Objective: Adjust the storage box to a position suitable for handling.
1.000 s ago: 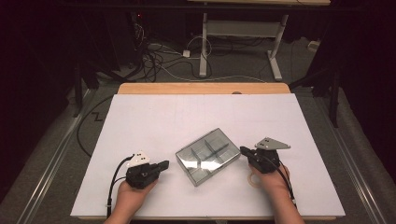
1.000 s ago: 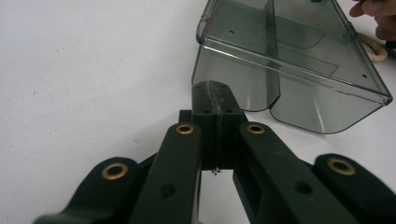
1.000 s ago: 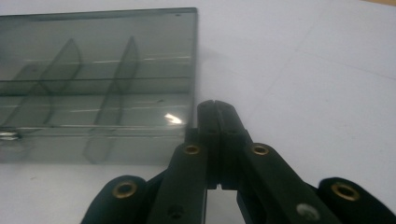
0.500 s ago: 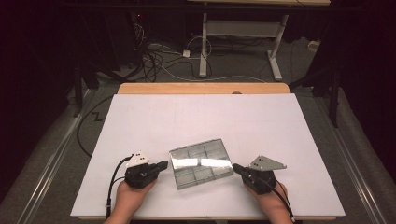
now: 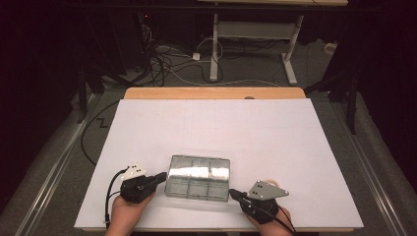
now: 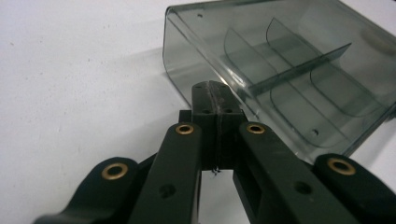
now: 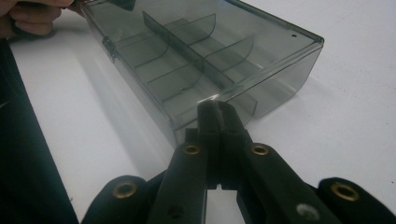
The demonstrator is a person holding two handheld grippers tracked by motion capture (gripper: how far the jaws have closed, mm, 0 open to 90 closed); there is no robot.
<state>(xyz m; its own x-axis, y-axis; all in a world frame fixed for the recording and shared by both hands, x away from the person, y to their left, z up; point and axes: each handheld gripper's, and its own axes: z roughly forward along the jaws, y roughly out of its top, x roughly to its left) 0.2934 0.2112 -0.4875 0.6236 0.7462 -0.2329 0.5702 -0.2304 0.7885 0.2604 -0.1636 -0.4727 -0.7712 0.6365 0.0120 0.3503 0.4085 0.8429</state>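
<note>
Clear plastic box [image 5: 198, 177] on the white table [image 5: 255, 128]. Left gripper [image 5: 160, 178] and right gripper [image 5: 233, 193], both clenched empty, press against its opposite ends.

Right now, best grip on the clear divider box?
Probably across the short end walls of the clear divider box: it lies flat, lid shut, smooth top offering no edge. Left gripper and right gripper, both shut, already sit at opposite ends; open either and come in level.

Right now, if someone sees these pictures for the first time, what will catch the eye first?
The clear smoky plastic box with inner dividers, lying near the front edge of the white table. A black tool flanks it on each side: the left tool, jaws shut, at its left end, and the right tool, also shut, at its front right corner.
</note>
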